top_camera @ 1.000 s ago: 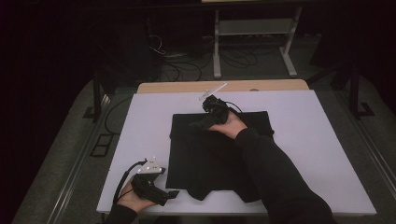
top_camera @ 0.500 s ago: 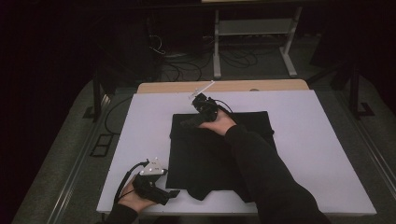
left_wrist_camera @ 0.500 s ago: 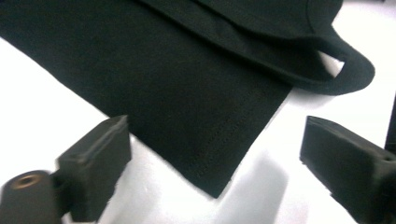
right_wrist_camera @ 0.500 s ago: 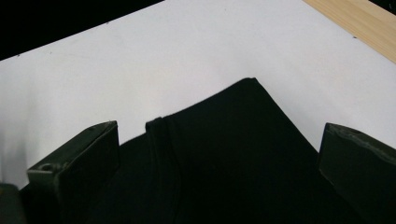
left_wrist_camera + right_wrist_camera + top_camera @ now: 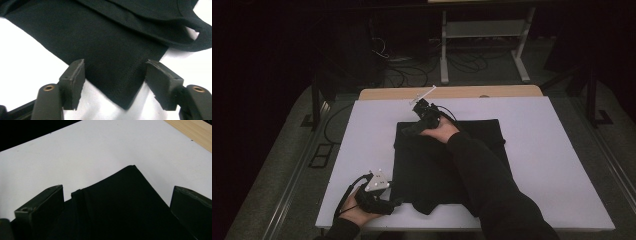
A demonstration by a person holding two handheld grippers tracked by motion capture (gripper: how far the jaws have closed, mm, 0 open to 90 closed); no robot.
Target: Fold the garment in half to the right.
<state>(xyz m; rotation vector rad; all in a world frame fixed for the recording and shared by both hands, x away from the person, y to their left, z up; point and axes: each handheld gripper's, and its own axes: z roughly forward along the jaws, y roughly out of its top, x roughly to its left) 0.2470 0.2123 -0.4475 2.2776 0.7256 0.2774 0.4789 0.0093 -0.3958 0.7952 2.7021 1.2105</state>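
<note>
Two grippers: both at the edges of one black garment, each with its jaws spread
Garment: black cloth lying flat on the white table, roughly at its middle, folded into a rough rectangle; a collar or neckline band curves across the top right of the left gripper view
Left gripper: held in the left hand at the near left of the table, just beside the cloth's near left corner
Left jaws: released and wide apart; in the left gripper view a pointed corner of the cloth, with a stitched hem, lies on the table between them, and neither pad presses it
Right gripper: held in the right hand at the far left corner of the cloth, with the sleeve reaching across the cloth from the near edge
Right jaws: released, spread on either side of the far corner, low over the cloth; a folded edge runs near the left one
Table edge: a strip of bare wood shows beyond the white top on the far side
</note>
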